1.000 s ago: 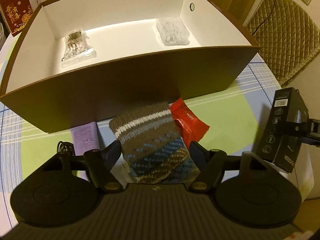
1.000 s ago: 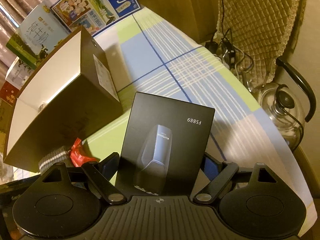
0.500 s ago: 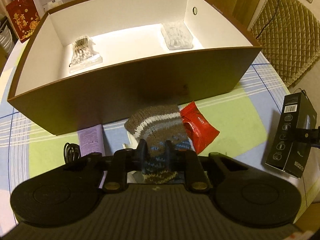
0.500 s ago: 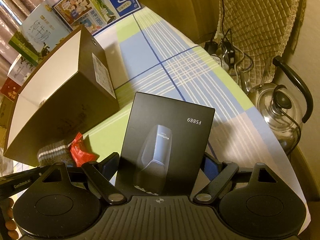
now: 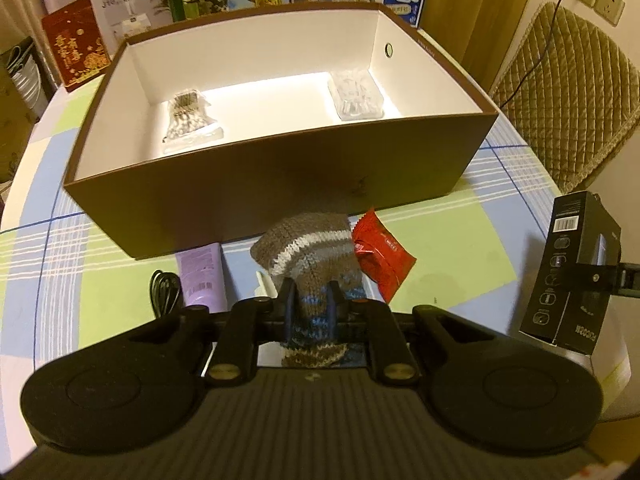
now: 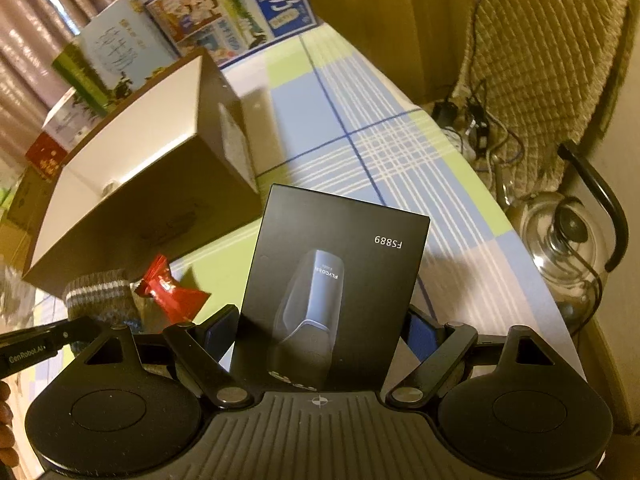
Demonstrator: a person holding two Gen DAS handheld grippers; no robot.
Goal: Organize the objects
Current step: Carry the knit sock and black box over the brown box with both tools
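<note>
My left gripper [image 5: 310,300] is shut on a striped knitted sock [image 5: 308,244], held up in front of the brown box [image 5: 280,184] with white inside walls. Two clear plastic packets [image 5: 188,120] [image 5: 356,94] lie on the box floor. A red snack packet [image 5: 380,256] and a purple tube [image 5: 202,272] lie on the checked tablecloth by the box's front wall. My right gripper [image 6: 320,328] is shut on a black carton marked FS889 [image 6: 336,280], held above the table's right side; the carton [image 5: 568,276] also shows at the right of the left wrist view.
Printed cartons [image 5: 128,4] and a red box [image 5: 76,52] stand behind the brown box. A black cable [image 5: 162,292] lies left of the purple tube. A quilted chair [image 5: 572,92] and a glass kettle [image 6: 568,240] sit beyond the table's right edge.
My left gripper closed on the sock and lifted it back from the box. The right gripper kept hold of the black carton and barely moved.
</note>
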